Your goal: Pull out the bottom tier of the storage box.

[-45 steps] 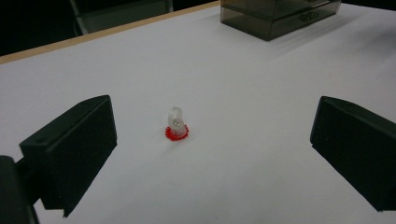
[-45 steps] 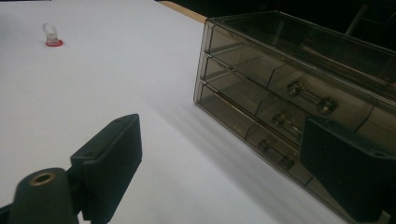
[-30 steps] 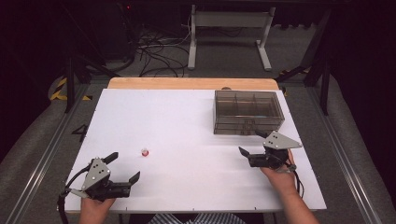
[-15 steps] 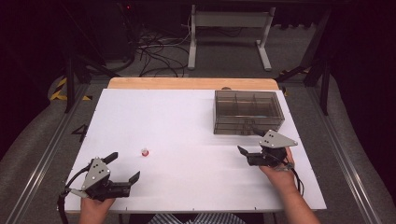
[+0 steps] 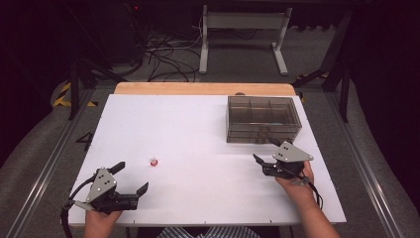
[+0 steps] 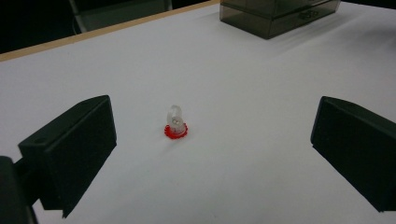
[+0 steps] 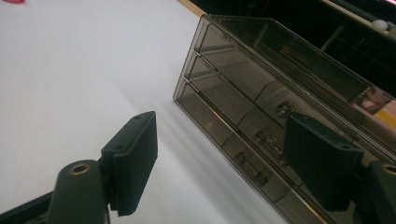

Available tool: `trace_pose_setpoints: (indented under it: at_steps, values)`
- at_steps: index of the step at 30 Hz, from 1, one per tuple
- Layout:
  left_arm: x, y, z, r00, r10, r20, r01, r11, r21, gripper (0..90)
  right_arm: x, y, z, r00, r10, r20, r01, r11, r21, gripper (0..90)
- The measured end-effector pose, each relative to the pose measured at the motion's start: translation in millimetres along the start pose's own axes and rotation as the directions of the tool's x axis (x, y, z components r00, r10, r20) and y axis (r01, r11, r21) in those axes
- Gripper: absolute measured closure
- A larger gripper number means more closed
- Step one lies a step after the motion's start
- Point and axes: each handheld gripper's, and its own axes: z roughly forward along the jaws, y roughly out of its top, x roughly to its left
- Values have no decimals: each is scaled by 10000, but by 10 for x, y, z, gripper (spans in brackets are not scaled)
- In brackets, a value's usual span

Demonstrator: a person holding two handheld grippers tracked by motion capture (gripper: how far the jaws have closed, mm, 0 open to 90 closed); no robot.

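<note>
Approach stage. Your left gripper rests wide open and empty, aimed at the small clear piece on a red toothed base standing apart on the white table. Your right gripper, jaws just narrowing on nothing, faces the smoky translucent plastic drawer box; next, judge a drawer pull.

One white worktop, one smoky clear drawer box with three drawer levels, one small red-based clear piece, two hand-held grippers, left gripper and right gripper, two black fingers each
</note>
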Motion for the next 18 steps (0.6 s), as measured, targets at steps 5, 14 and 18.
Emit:
trace_pose_setpoints:
  at_steps: [5,14,18]
  values:
    - [0,-1,6,10000,-63,0,63,10000,-16,10,62,-28,39,9968,-571,552,559,9982,225,317]
    - [-2,-2,9,10000,-63,9,63,10000,0,10,104,-63,100,9880,-1166,1014,1108,9920,610,336]
    - [0,-2,11,10000,-59,-20,59,10000,6,10,131,-76,129,9835,-1387,1159,1307,9886,743,347]
